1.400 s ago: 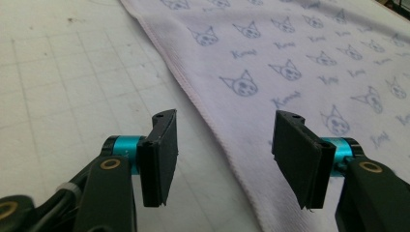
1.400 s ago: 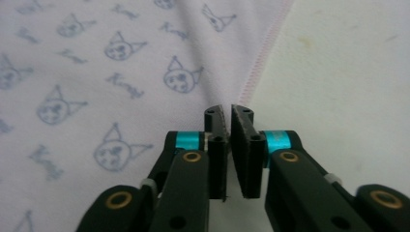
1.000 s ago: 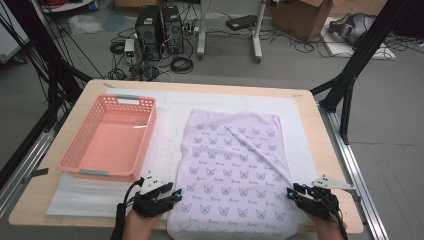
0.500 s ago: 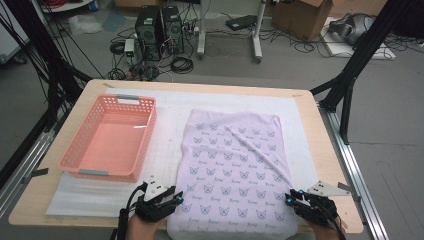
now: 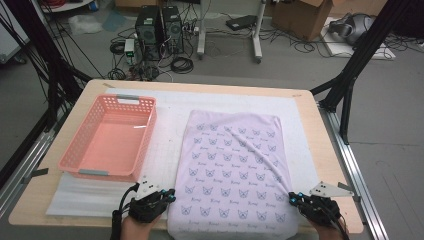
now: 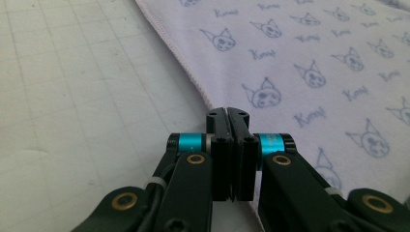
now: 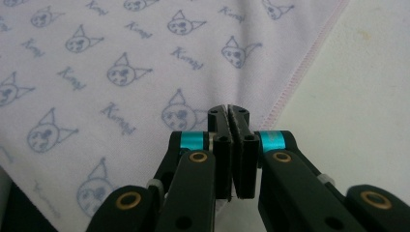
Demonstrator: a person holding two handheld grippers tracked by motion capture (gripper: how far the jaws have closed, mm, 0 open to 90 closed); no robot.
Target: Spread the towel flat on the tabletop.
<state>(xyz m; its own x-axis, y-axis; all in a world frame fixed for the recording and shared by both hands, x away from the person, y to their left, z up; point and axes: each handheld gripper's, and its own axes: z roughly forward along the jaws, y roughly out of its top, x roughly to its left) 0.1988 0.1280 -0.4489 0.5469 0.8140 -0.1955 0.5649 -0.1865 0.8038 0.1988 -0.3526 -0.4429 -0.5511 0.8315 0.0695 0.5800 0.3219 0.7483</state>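
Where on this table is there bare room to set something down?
Free: the white mat strip between the pink basket and the lilac cloth, the mat band beyond the cloth's far edge, and the mat's near-left corner below the basket. Crowded: the near edge, where the left gripper and right gripper pinch the cloth's corners.

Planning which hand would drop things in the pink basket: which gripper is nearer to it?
Left. The left gripper sits just below the basket's near right corner, at the cloth's left edge; the right gripper is across the cloth, at its right edge.
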